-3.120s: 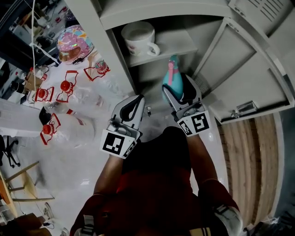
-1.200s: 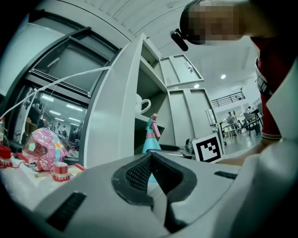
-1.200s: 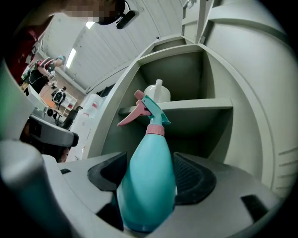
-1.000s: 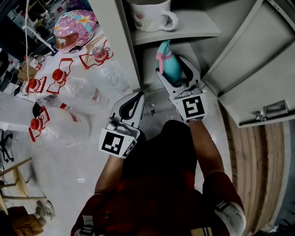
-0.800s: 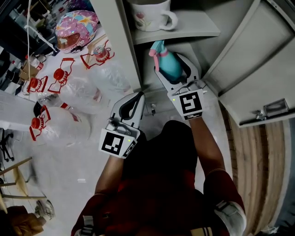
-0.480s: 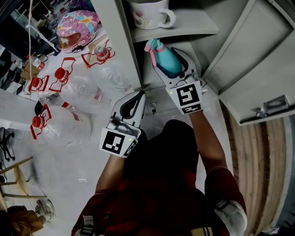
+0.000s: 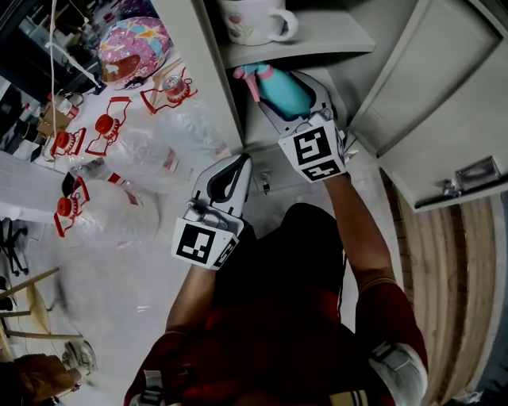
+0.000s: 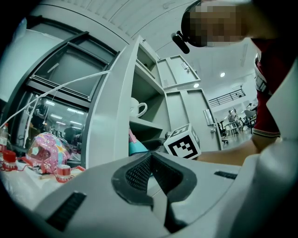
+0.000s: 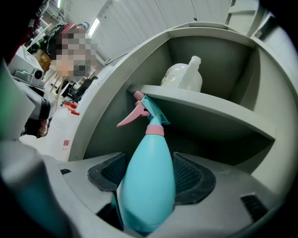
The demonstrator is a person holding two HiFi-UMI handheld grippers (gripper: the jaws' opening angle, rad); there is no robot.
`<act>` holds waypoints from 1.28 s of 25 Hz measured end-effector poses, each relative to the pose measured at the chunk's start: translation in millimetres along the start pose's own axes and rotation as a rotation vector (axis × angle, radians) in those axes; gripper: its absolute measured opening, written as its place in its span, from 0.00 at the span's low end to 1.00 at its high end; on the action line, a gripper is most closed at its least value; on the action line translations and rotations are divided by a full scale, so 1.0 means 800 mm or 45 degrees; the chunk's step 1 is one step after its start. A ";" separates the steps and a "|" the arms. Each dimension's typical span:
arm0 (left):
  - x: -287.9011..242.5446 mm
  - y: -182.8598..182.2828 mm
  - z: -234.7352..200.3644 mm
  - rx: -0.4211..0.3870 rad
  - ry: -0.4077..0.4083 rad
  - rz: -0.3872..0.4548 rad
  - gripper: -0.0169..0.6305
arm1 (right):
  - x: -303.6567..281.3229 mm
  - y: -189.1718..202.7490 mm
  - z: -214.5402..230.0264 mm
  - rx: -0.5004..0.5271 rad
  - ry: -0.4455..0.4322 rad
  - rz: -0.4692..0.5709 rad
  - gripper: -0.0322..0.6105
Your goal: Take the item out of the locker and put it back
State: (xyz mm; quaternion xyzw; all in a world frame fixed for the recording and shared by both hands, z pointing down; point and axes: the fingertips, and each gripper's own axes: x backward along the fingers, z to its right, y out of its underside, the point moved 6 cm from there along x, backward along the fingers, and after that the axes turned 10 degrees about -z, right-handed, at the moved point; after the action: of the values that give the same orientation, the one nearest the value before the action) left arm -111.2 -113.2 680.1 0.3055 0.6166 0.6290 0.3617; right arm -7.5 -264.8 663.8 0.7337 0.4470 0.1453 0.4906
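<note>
A teal spray bottle (image 7: 279, 87) with a pink trigger is clamped between the jaws of my right gripper (image 7: 286, 95), which is shut on its body. In the head view the bottle lies tilted to the left inside the grey locker's lower compartment, just under the shelf (image 7: 317, 41). In the right gripper view the bottle (image 9: 150, 158) fills the gap of the right gripper (image 9: 150, 177), nozzle under the shelf (image 9: 209, 114). A white mug (image 7: 250, 20) stands on that shelf. My left gripper (image 7: 232, 176) hangs shut and empty outside the locker, left of the opening.
The locker door (image 7: 444, 103) stands open at the right. Large clear water bottles with red caps (image 7: 103, 206) lie on the white floor to the left, with a pink helmet (image 7: 131, 51) behind them. A wooden strip (image 7: 444, 270) runs along the right.
My right gripper has carried the spray bottle up and leftward, deeper under the shelf, and the bottle now tilts more to the left. The left gripper has stayed put.
</note>
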 end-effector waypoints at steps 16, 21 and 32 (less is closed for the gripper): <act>0.015 -0.002 0.001 -0.013 -0.023 0.001 0.04 | -0.015 0.005 0.024 -0.257 0.031 0.006 0.53; 0.013 0.000 0.003 -0.015 -0.013 0.002 0.04 | -0.013 0.018 0.037 -0.398 0.057 0.031 0.53; 0.000 0.002 0.000 -0.004 -0.001 -0.001 0.04 | -0.020 0.030 0.045 -0.496 0.020 -0.021 0.53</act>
State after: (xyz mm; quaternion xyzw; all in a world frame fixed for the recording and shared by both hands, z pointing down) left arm -111.6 -113.2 681.3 0.3050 0.6156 0.6296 0.3627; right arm 19.1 -302.1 670.3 0.6201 0.4203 0.2308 0.6209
